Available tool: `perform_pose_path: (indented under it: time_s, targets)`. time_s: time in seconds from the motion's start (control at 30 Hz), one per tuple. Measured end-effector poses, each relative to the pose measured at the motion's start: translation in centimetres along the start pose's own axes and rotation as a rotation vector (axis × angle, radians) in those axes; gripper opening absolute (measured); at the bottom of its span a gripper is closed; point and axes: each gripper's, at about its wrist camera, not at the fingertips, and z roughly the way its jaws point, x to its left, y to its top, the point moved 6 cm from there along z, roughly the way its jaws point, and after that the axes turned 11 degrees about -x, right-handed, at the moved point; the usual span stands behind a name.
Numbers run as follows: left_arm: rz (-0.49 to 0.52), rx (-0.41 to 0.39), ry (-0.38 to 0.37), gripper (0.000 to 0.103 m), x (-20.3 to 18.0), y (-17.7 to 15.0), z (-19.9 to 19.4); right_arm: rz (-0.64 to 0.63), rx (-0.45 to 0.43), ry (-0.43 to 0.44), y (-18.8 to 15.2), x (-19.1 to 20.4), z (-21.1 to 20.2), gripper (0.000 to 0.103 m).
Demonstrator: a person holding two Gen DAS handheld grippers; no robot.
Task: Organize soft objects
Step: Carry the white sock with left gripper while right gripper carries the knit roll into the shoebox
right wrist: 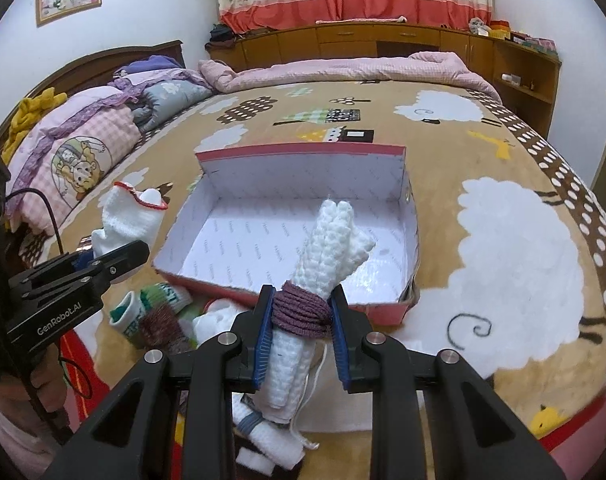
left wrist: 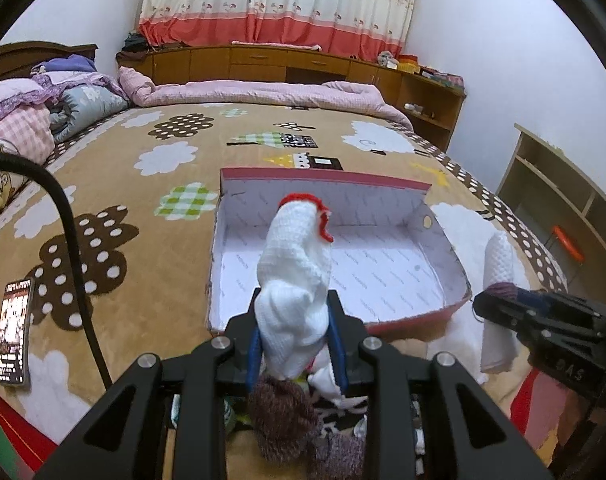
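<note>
An open red box with a white inside (left wrist: pixel 335 268) lies on the bed; it also shows in the right wrist view (right wrist: pixel 239 236). My left gripper (left wrist: pixel 293 316) is shut on a white sock with a red cuff (left wrist: pixel 299 256), held upright at the box's near edge. It shows from the side in the right wrist view (right wrist: pixel 115 258). My right gripper (right wrist: pixel 301 312) is shut on a rolled white cloth bound with a purple band (right wrist: pixel 323 248), at the box's near wall. In the left wrist view the right gripper (left wrist: pixel 499 300) is right of the box.
Several loose socks and cloths (right wrist: pixel 163 312) lie in a pile in front of the box. A phone (left wrist: pixel 15 330) lies on the patterned bedspread at the left. Folded quilts (right wrist: pixel 83 140) sit at the bed's head. A wooden shelf (left wrist: pixel 559 200) stands at the right.
</note>
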Motion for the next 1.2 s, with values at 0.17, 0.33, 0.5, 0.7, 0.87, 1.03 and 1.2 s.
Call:
perform_pose_path:
  time_s: [0.17, 0.33, 0.5, 0.7, 0.87, 1.03, 1.2]
  targets:
    - [0.000, 0.007, -0.013, 0.029, -0.6, 1.0, 1.4, -0.018, 0.006, -0.009, 0.8, -0.2, 1.2, 0.027]
    - [-0.002, 0.017, -0.008, 0.029, -0.9, 1.5, 2.9, -0.032, 0.007, -0.013, 1.1, -0.1, 2.2, 0.027]
    - [-0.004, 0.037, -0.001, 0.029, -1.0, 1.6, 4.6, -0.038, 0.005, -0.015, 1.5, -0.2, 3.1, 0.027]
    - [0.012, 0.052, 0.021, 0.029, -1.0, 2.0, 6.5, -0.055, 0.020, -0.023, 1.8, -0.5, 4.5, 0.027]
    - [0.014, 0.064, 0.035, 0.029, -1.1, 2.3, 8.0, -0.059, 0.033, -0.034, 2.2, -1.1, 5.8, 0.027]
    - [0.010, 0.091, 0.055, 0.029, -0.9, 2.3, 10.3, -0.066, 0.027, -0.020, 2.7, -1.4, 7.0, 0.027]
    - [0.006, 0.138, 0.070, 0.029, -1.0, 1.6, 12.8, -0.094, 0.043, -0.034, 3.0, -2.0, 8.7, 0.027]
